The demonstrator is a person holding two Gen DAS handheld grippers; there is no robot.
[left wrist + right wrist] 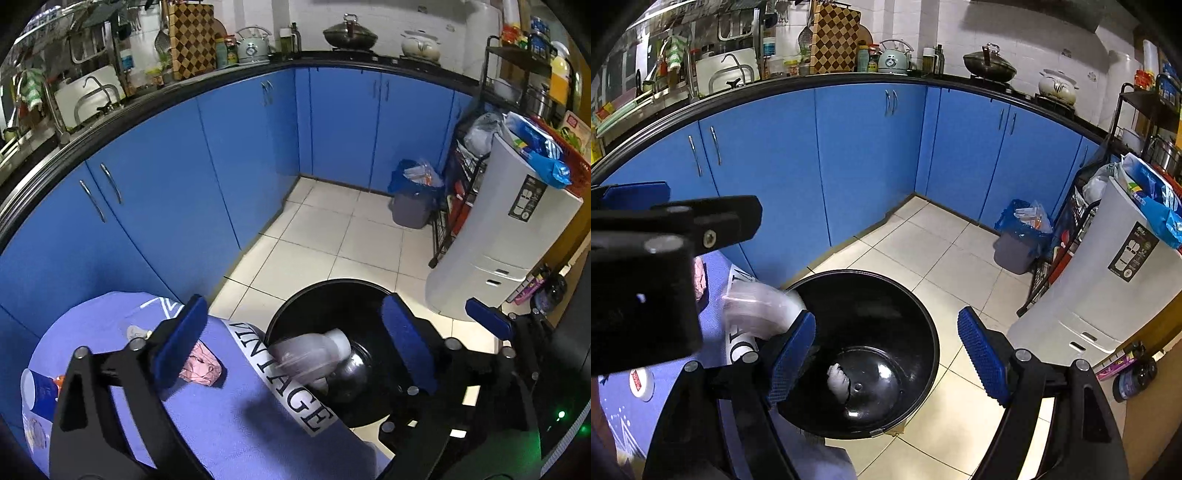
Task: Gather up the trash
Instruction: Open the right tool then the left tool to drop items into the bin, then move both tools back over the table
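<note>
The room looks dim and bluish. Edges bend round with dark corners. The falling plastic bottle (310, 354) is blurry.

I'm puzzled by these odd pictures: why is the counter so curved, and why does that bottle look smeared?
Left wrist view: the fisheye lens bends the counter into an arc and darkens the corners; the plastic bottle is motion-blurred above the black bin. Right wrist view: same bending, the bottle again streaky, while the floor tiles stay sharp.
</note>
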